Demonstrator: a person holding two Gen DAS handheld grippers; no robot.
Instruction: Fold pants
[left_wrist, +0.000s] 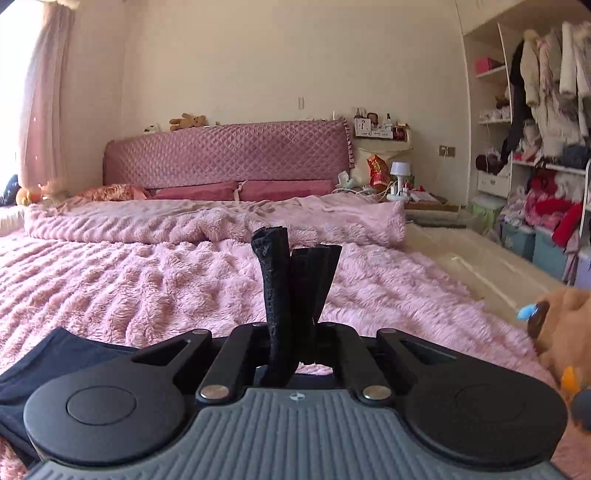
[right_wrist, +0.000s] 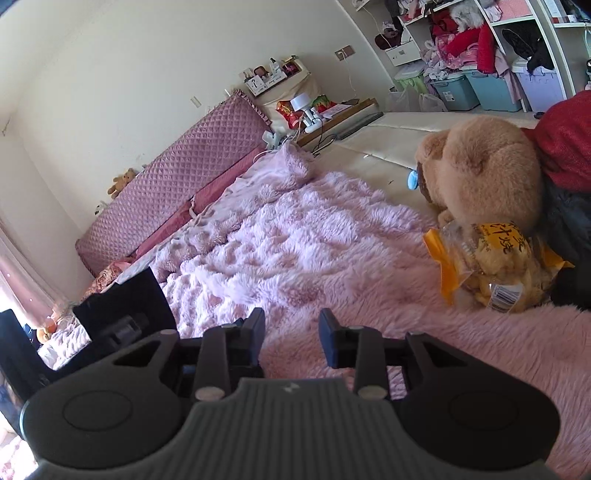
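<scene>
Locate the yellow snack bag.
In the right wrist view, the yellow plastic snack bag lies at right on the fluffy pink blanket, against the tan plush bear.

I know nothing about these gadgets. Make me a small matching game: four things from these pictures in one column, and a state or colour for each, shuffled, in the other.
Things:
1. left gripper
2. right gripper
3. fluffy blanket
4. snack bag

States or colours:
A. yellow and orange
B. open, nothing between its fingers
C. shut on dark pants
D. pink

Pairs: 1-C, 2-B, 3-D, 4-A
</scene>
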